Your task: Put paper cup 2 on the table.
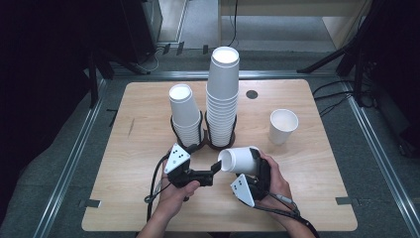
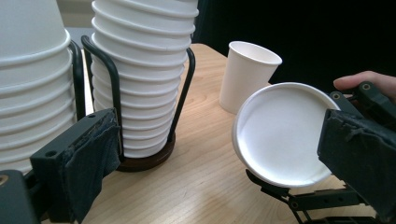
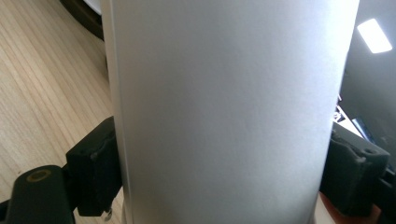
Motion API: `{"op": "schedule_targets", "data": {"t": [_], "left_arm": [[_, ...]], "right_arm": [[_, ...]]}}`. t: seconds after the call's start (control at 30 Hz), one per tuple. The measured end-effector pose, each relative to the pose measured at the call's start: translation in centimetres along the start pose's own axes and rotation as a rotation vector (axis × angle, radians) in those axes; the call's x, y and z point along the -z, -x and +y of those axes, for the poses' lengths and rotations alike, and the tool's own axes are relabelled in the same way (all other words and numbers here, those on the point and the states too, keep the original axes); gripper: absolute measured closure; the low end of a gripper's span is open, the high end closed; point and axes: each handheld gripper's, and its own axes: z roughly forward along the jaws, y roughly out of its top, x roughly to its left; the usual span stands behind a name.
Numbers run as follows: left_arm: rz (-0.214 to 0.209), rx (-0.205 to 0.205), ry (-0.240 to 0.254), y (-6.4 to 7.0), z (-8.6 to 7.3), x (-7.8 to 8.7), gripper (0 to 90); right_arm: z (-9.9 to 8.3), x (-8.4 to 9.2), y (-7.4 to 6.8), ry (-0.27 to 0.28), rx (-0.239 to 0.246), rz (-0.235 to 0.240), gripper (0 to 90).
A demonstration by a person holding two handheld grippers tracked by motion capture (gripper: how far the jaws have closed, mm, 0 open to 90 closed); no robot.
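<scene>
One cup [image 1: 241, 159] sideways, mouth leftward.

No legible text, label, brand, number or sign anywhere. Held paper cup [image 1: 241, 159]: plain white wall, no print; its side in the right gripper view is blank. Loose cup [image 1: 283, 126] and both cup stacks [image 1: 222, 94]: unmarked white. Grey three-cornered plates [image 1: 177, 158] on the tongs carry a few small dark dots, not characters. Wooden surface [image 1: 148, 124]: bare grain, one dark round spot near the far edge, no lettering. Black pads in the left gripper view: no marking.
</scene>
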Motion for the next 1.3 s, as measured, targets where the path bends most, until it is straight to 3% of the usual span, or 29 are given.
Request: {"op": "schedule_targets", "data": {"t": [0.27,0.67,1.1,1.3], "left_arm": [[-0.047,-0.004,-0.031,0.6,-0.3,-0.5,0.0],[-0.107,-0.012,-0.083,1.3,-0.8,-1.2,0.0],[-0.142,-0.007,-0.115,1.7,-1.1,-1.7,0.0],[-0.150,-0.004,-0.117,1.9,-1.1,-1.7,4.3]], "right_arm": [[0.1,0.0,-0.3,0.009,0.065,-0.028,14.1],[0.3,0.2,-0.9,0.034,0.111,-0.031,14.1],[1.2,0.8,-1.1,0.087,0.161,-0.044,14.0],[1.4,0.9,-1.2,0.098,0.170,-0.044,14.0]]}}
